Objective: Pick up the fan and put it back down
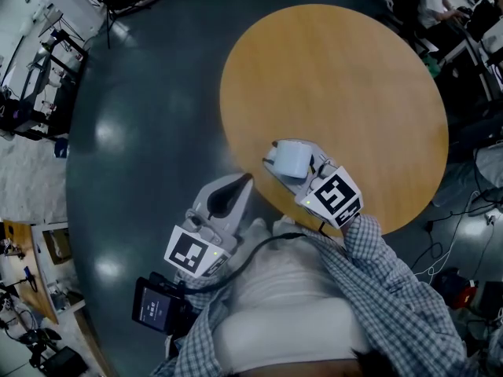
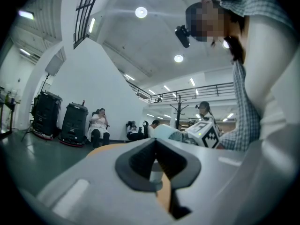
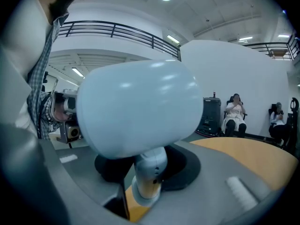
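While the fingers (image 3: 180, 170) of the right gripper (image 3: 140, 177) pinch the fan (image 3: 140, 107) by its stem over the desk's (image 1: 354, 77) near edge, the left gripper (image 2: 155, 153) waits empty, fingers pressed together. The pick-up seems done; next, the fan needs lowering upright, then release.

Ceiling lamps (image 2: 141, 12) shine bright; fisheye edges darken.

Tabletop (image 1: 346, 77) beyond fan (image 1: 291, 159) — wide open.
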Motion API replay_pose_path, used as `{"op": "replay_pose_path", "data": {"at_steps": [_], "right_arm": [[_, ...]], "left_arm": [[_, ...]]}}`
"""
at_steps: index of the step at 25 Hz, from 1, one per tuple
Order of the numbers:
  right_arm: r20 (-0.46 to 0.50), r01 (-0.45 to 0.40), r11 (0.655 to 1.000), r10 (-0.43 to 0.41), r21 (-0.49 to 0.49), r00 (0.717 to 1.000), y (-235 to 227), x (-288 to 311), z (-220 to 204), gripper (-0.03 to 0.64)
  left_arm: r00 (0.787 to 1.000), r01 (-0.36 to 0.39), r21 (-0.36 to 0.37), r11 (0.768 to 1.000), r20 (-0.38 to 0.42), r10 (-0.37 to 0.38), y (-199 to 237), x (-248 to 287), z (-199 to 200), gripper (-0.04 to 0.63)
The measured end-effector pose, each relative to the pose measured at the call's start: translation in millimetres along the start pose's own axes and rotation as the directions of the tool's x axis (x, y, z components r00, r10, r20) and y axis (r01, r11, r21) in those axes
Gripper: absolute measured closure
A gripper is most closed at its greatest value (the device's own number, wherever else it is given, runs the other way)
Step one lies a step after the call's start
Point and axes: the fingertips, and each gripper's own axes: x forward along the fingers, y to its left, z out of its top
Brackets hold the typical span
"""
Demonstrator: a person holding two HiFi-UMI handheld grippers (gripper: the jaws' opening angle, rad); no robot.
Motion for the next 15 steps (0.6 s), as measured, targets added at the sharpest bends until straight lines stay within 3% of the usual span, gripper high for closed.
{"op": "replay_pose_path", "data": {"at_steps": [15], "right_arm": [[-0.011, -0.013, 1.0, 0.013, 0.0, 1.0, -0.3, 2.2, -1.8, 0.472]], "left_arm": [[1.0, -0.025, -0.025, 0.999, 0.015, 0.026, 3.5, -3.2, 4.0, 0.597]]}}
